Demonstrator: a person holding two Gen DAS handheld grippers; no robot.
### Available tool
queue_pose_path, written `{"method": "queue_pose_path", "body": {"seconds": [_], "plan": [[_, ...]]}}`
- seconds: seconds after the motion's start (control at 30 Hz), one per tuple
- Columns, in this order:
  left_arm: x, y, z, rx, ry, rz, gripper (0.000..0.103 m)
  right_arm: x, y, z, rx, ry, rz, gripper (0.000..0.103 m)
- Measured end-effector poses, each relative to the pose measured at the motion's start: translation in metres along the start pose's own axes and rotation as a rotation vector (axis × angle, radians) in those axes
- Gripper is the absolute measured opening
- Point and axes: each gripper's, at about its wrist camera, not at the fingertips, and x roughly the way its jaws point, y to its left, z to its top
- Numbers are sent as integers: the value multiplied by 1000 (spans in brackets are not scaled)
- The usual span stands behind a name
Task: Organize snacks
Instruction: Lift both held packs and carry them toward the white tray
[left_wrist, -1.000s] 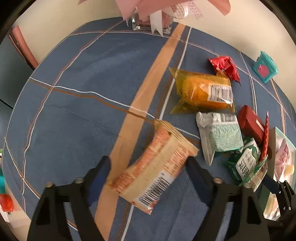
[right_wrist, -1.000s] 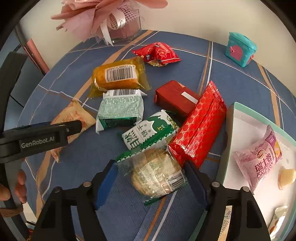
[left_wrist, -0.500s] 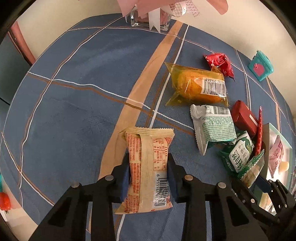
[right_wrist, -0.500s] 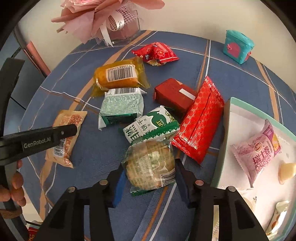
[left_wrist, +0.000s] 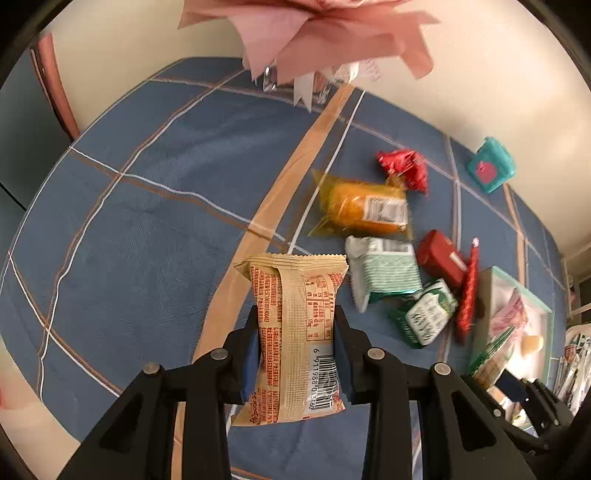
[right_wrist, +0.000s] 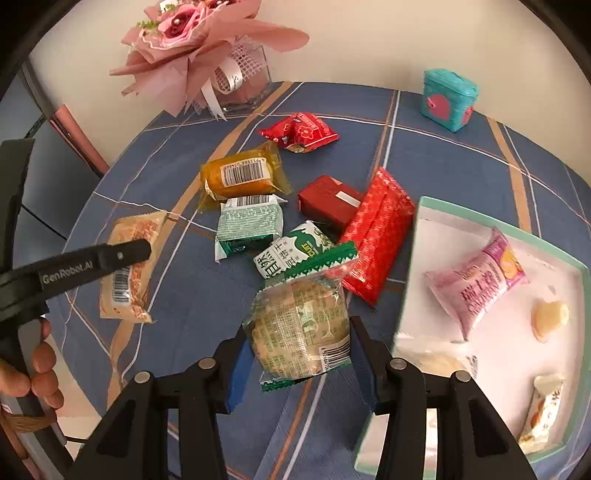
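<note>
My left gripper (left_wrist: 295, 354) is shut on a tan snack packet with red print (left_wrist: 295, 332) and holds it above the blue tablecloth; it also shows in the right wrist view (right_wrist: 127, 269). My right gripper (right_wrist: 299, 354) is shut on a clear green-edged biscuit packet (right_wrist: 301, 321), lifted just left of the white tray with a teal rim (right_wrist: 406, 280). The tray holds a pink packet (right_wrist: 476, 284) and small sweets. Loose on the table lie an orange cake packet (right_wrist: 240, 175), a green-white packet (right_wrist: 249, 225), a milk carton (right_wrist: 291, 253), a red box (right_wrist: 328, 203) and a long red packet (right_wrist: 376, 236).
A pink bouquet in a glass vase (right_wrist: 207, 55) stands at the back left. A teal box with a heart (right_wrist: 448, 99) sits at the back right. A small red wrapper (right_wrist: 299, 133) lies behind the snacks. The round table's edge (right_wrist: 85, 384) curves at the left.
My left gripper closed on the tan packet and raised it. My right gripper closed on the biscuit packet and lifted it toward the tray.
</note>
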Motion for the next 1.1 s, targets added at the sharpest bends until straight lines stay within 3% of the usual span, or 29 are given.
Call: {"method": "queue_pose_path", "body": {"seconds": [0.3, 0.63, 1.1], "plan": [[-25, -24, -5, 14, -58, -31, 36, -23, -20, -6, 45, -11, -17, 51], [-45, -75, -14, 73, -102, -64, 37, -47, -48, -12, 75, -33, -29, 51], [-36, -162, -41, 186, -67, -127, 37, -70, -126, -23, 216, -47, -87, 51]]}}
